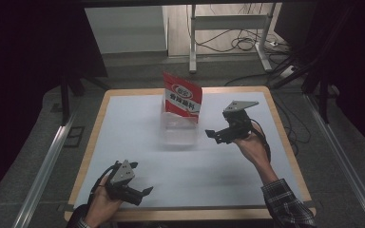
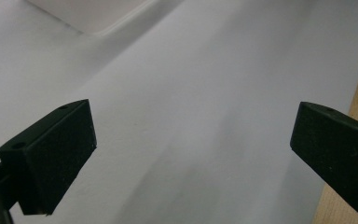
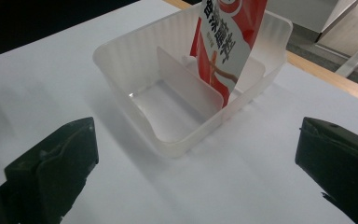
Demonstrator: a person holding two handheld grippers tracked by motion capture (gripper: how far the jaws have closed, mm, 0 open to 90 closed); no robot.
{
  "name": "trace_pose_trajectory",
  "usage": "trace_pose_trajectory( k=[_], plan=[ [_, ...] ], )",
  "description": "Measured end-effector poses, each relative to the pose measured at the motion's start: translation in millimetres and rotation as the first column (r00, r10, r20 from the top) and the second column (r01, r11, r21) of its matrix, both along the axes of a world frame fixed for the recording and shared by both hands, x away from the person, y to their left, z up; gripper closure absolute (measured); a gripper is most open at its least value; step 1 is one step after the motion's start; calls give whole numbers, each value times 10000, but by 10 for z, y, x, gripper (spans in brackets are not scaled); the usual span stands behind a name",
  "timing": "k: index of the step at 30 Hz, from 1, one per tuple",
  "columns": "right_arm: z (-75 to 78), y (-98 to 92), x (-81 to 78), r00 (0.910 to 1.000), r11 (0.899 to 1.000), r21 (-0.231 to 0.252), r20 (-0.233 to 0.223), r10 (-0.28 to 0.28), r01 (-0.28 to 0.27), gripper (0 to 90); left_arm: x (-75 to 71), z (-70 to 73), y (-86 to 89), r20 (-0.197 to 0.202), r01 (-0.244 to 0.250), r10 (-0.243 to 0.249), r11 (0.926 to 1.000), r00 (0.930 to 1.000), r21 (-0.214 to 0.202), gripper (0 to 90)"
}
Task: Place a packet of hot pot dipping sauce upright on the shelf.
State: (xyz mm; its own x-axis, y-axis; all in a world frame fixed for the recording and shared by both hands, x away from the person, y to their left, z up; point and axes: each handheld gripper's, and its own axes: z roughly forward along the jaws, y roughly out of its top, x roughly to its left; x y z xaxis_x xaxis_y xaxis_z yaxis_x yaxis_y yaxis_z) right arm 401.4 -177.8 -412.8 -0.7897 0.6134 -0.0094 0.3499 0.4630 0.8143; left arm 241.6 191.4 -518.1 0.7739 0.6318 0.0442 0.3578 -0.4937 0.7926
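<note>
The red pouch point(image 3: 226, 42) stands upright in the far compartment of the clear bin point(image 3: 135, 56), leaning on its divider, while the right gripper point(image 1: 225, 134) waits spread at the bin's 3 o'clock and the left gripper point(image 1: 138, 194), also spread, rests at 7 o'clock over the surface point(image 1: 218, 180).

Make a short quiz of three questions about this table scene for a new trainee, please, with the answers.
1. True or false: the red packet lies flat on the white sheet.
2. Which tongs are nearer to the clear plastic bin? A) left tongs B) right tongs
3. Fill in: a ____ splits the bin into two compartments.

Key:
1. False; it stands upright in the bin, in the compartment behind the divider as the right gripper view shows it.
2. B; the right tongs are open and just beside the bin, the left tongs are open near the table's front edge.
3. divider.
</note>
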Motion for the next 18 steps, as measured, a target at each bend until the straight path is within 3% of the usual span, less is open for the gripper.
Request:
trace_pose_trajectory(
  k=[18],
  plan=[
    [-144,-144,-242,9998,9998,10,55,-191,191,0,-1,-8,-9,-29,-13,13,10000,10000,32,0]
  ],
)
